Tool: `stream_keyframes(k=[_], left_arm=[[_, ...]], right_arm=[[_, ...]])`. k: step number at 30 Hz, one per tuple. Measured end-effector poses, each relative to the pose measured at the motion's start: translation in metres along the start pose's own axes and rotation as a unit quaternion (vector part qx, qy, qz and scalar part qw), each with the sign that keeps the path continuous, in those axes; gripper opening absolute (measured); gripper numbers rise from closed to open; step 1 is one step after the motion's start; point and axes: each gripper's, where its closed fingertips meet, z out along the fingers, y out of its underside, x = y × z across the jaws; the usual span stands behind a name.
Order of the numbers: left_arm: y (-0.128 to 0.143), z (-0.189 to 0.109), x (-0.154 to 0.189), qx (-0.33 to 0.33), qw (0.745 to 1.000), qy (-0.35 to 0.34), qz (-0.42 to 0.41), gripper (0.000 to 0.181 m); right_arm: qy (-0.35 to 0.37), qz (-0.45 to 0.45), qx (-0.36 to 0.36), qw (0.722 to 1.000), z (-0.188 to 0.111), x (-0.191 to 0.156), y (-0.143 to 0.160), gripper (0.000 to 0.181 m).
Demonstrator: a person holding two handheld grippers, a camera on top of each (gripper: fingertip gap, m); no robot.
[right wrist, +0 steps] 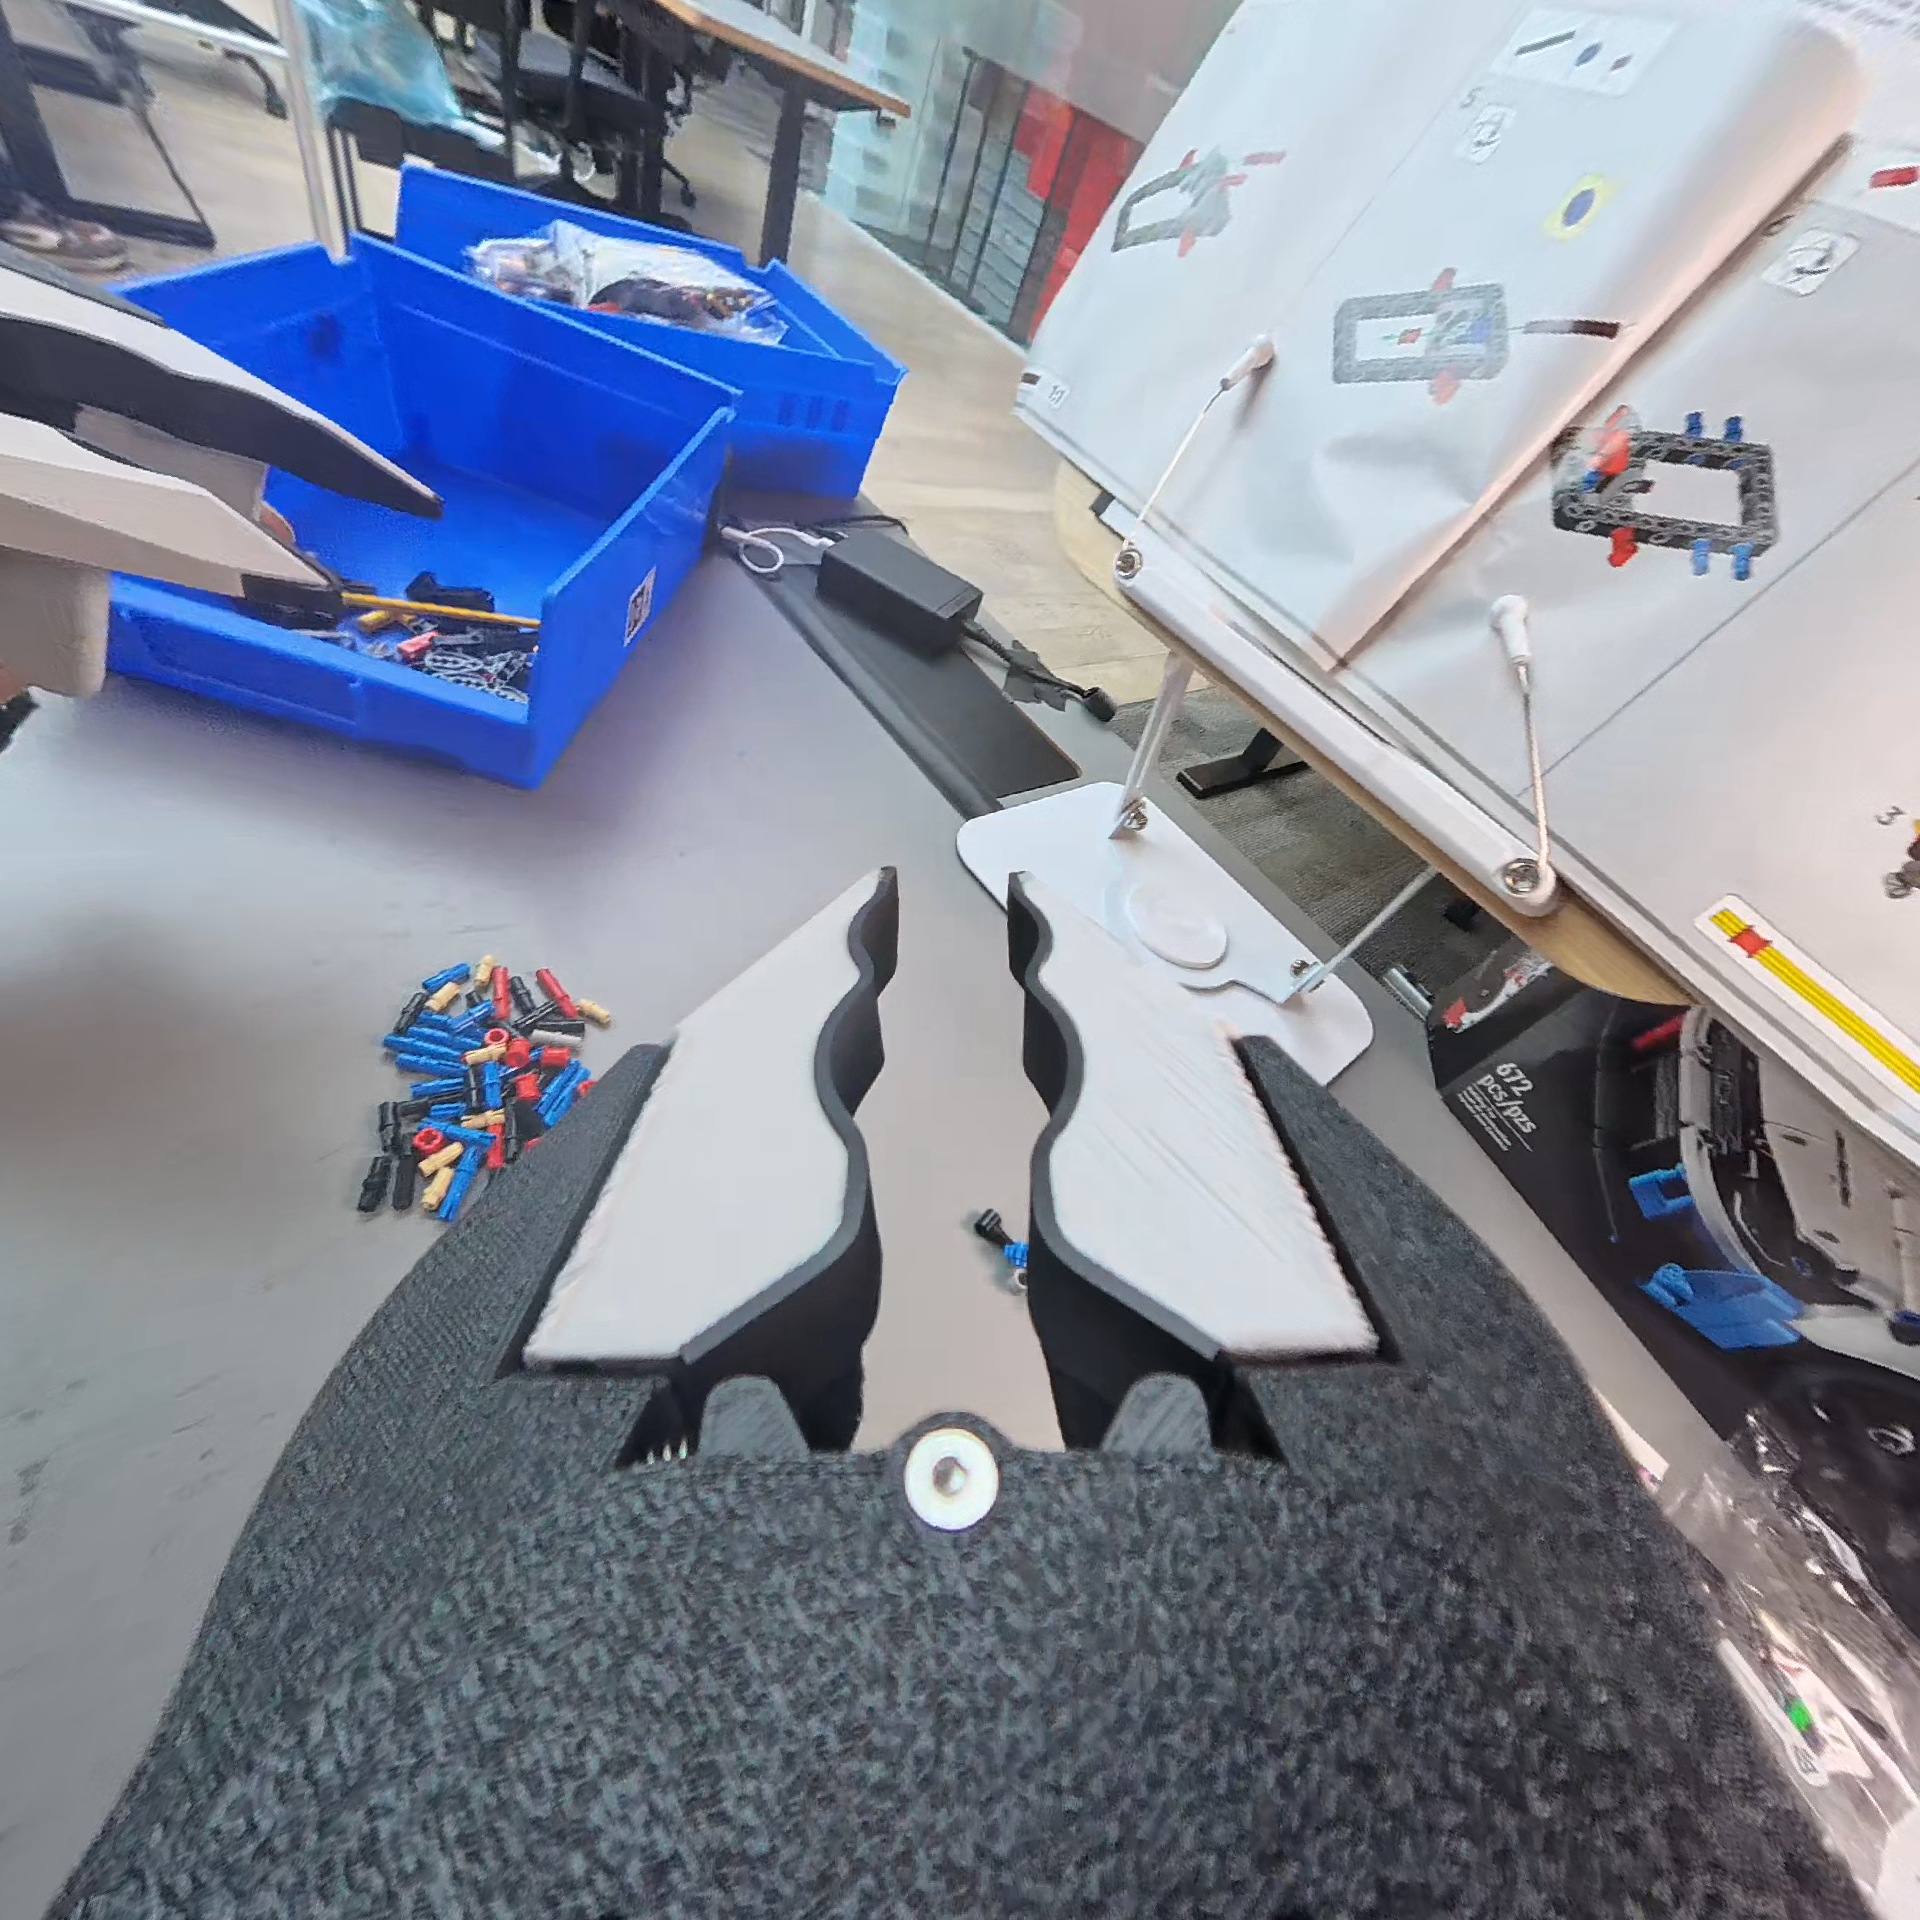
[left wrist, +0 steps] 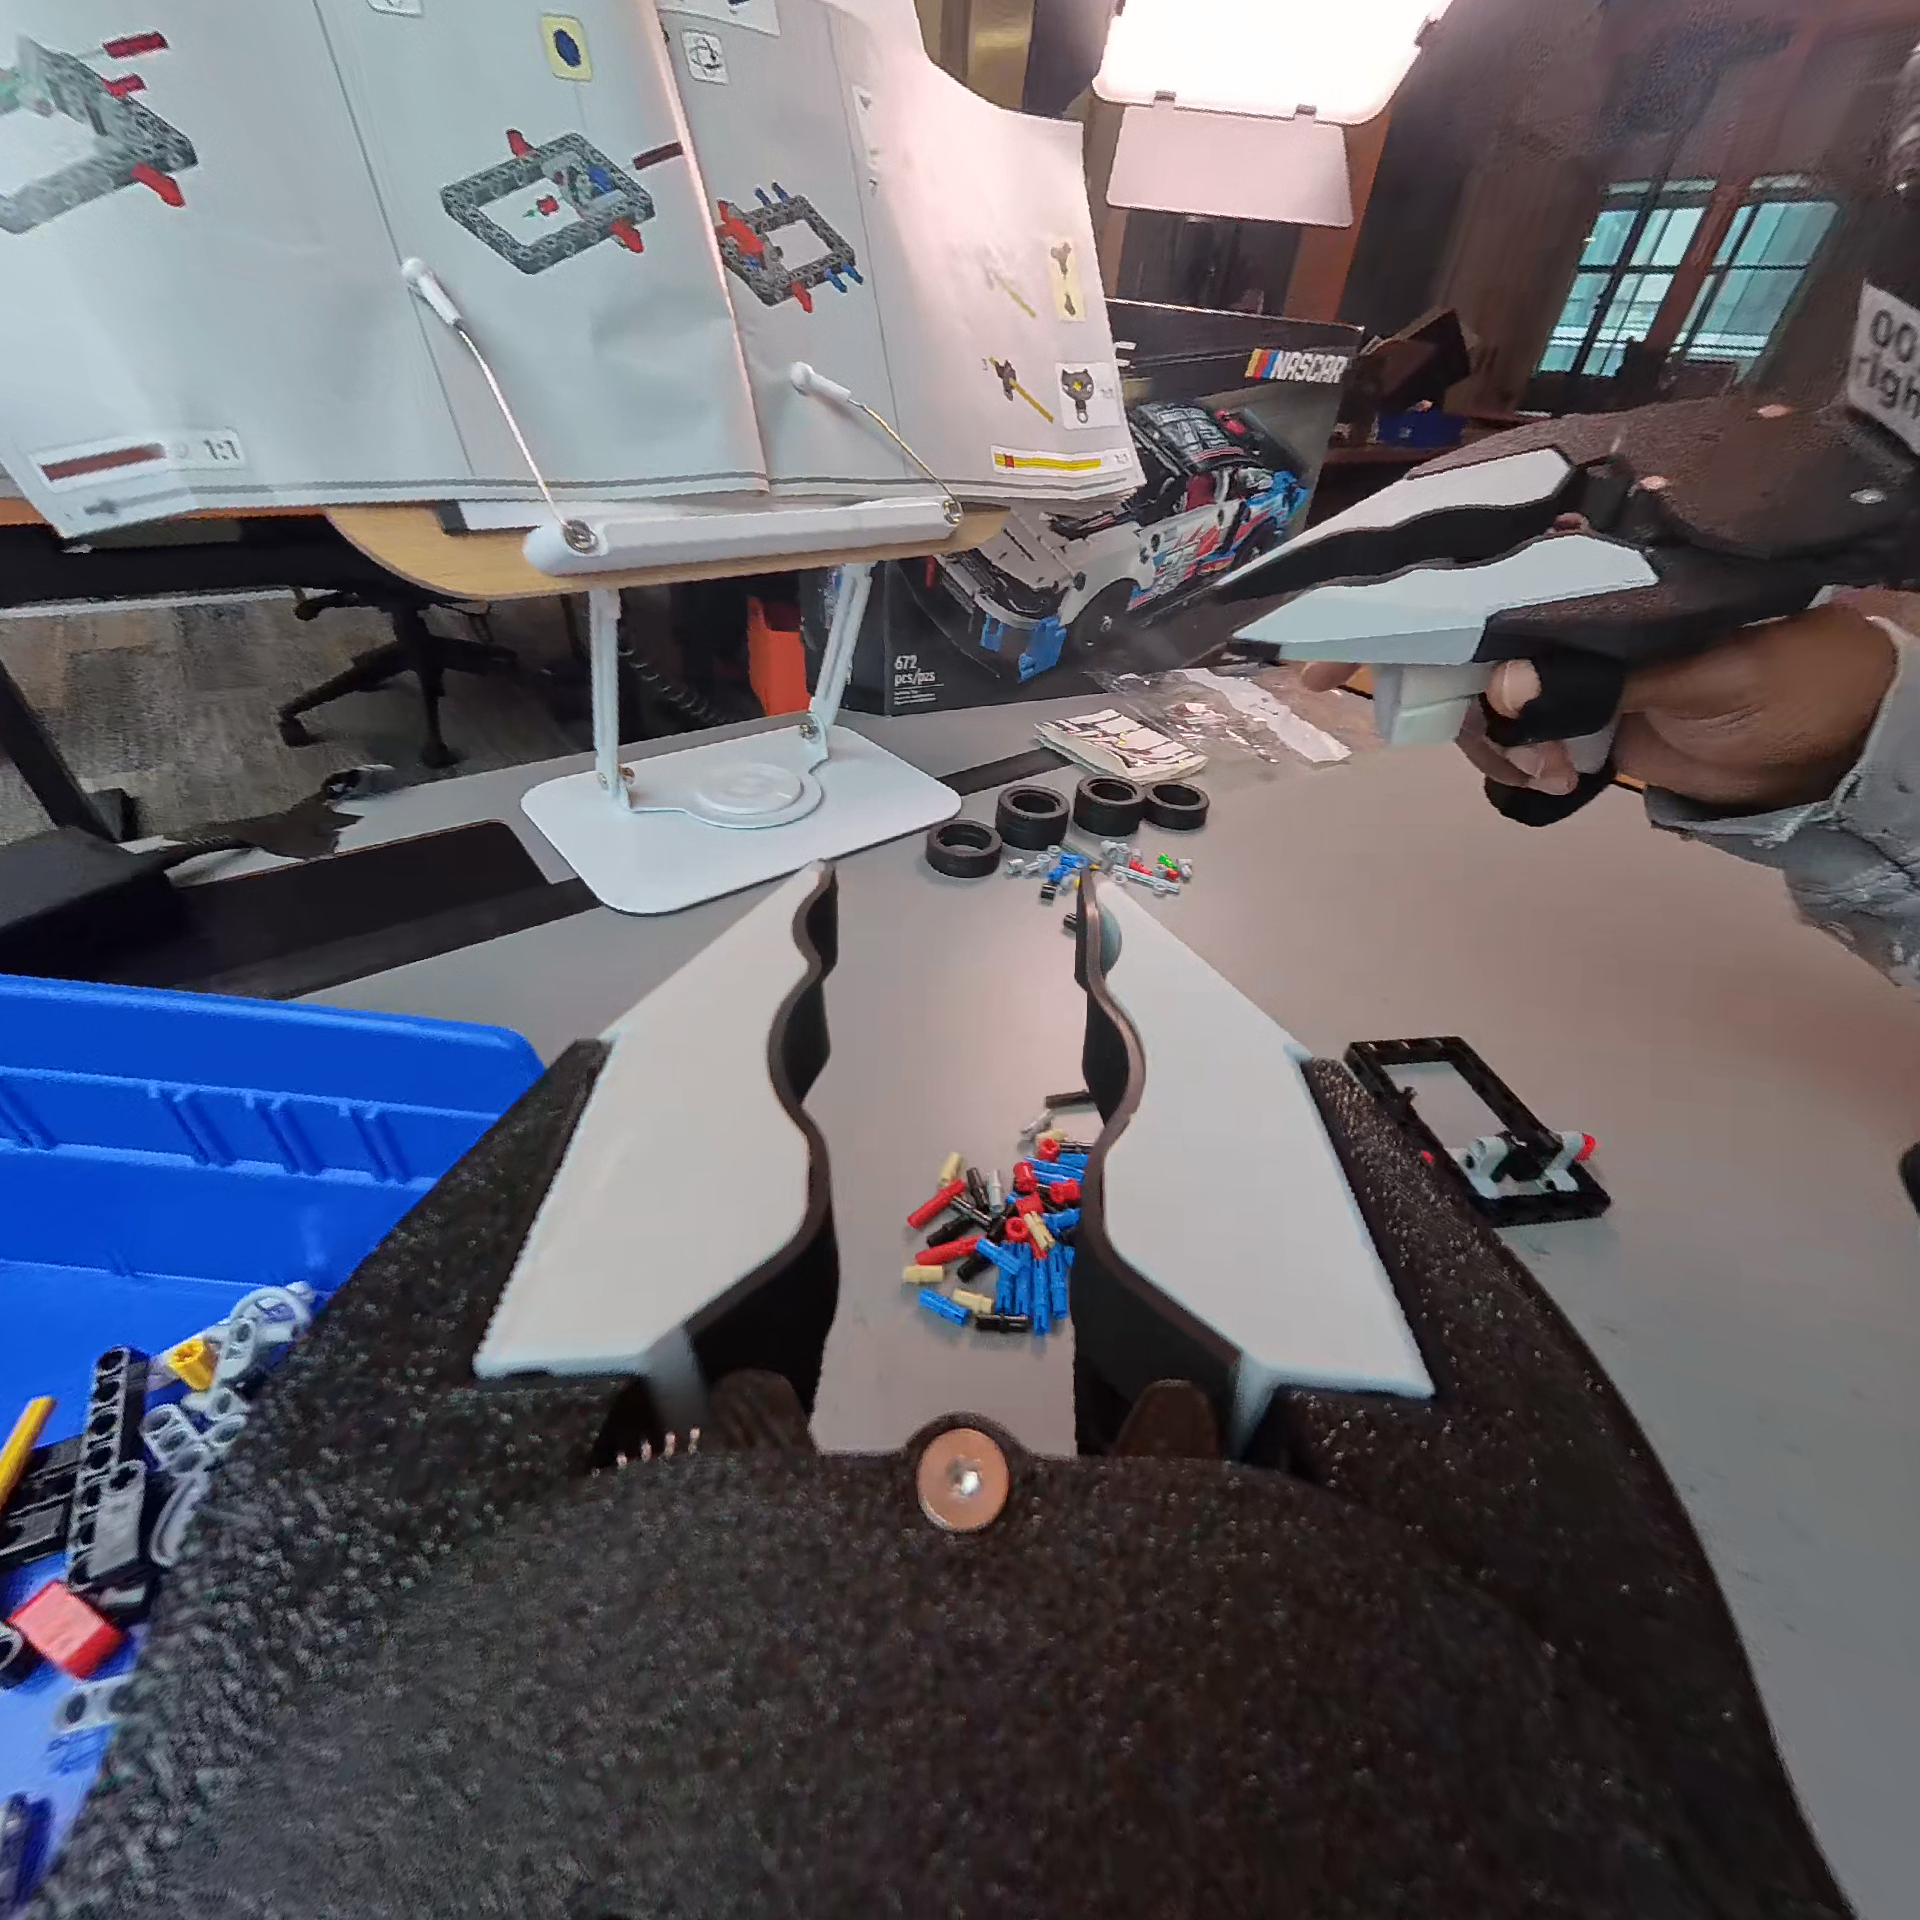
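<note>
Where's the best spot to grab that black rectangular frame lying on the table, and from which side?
Probably one long side rail of the black frame, taken from above. It lies flat on the grey table, its middle is open, and the grey and red parts fill the near end, so jaws could straddle a bare rail near the far end.

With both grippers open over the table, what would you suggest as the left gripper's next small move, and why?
Probably lower the left gripper toward the pile of small pins. Its jaws stand open and empty above the grey table, and the pile lies between its fingers in its own view, nearer than the black frame.
</note>
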Motion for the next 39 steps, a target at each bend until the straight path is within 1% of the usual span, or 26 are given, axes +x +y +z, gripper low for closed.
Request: stream_keyframes(k=[3,6,8,11,14,16,19,23,26,28,31,34,37,39], left_arm=[[-0.01,0.004,-0.02,0.02,0.999,-0.044,0.025,0.048],[-0.027,0.008,-0.038,0.056,0.992,-0.093,0.062,0.049],[-0.039,0.016,-0.047,0.063,0.988,-0.112,0.091,0.051],[-0.066,0.034,-0.063,0.072,0.987,-0.12,0.085,0.054],[-0.095,0.059,-0.081,0.067,0.988,-0.123,0.063,0.06],[-0.108,0.079,-0.098,0.054,0.988,-0.13,0.057,0.06],[-0.11,0.112,-0.13,0.011,0.988,-0.145,0.046,0.06],[-0.102,0.147,-0.177,-0.047,0.983,-0.174,0.025,0.054],[-0.099,0.166,-0.204,-0.065,0.98,-0.189,0.01,0.054],[-0.098,0.178,-0.214,-0.072,0.979,-0.192,0.005,0.06],[-0.099,0.192,-0.215,-0.07,0.98,-0.188,0.007,0.072],[-0.095,0.202,-0.209,-0.078,0.98,-0.181,0.021,0.074],[-0.091,0.203,-0.202,-0.083,0.978,-0.187,0.046,0.07],[-0.098,0.198,-0.185,-0.051,0.982,-0.172,0.052,0.058]], right_arm=[[0.038,0.009,0.031,0.999,-0.011,0.016,-0.005,0.021],[0.073,0.018,0.067,0.995,-0.024,0.029,-0.012,0.021],[0.087,0.029,0.088,0.992,-0.032,0.035,-0.016,0.021],[0.097,0.038,0.098,0.99,-0.038,0.044,-0.019,0.026],[0.102,0.049,0.114,0.987,-0.044,0.049,-0.022,0.026],[0.103,0.052,0.117,0.986,-0.048,0.051,-0.023,0.026],[0.103,0.053,0.121,0.986,-0.052,0.053,-0.024,0.026],[0.112,0.05,0.124,0.985,-0.06,0.061,-0.026,0.025],[0.114,0.057,0.129,0.984,-0.063,0.065,-0.026,0.025],[0.114,0.059,0.127,0.984,-0.063,0.067,-0.024,0.025],[0.112,0.059,0.12,0.985,-0.059,0.066,-0.019,0.024],[0.1,0.066,0.111,0.987,-0.049,0.061,-0.011,0.024],[0.089,0.064,0.096,0.989,-0.037,0.053,-0.004,0.024],[0.089,0.054,0.087,0.991,-0.031,0.049,-0.001,0.024]])
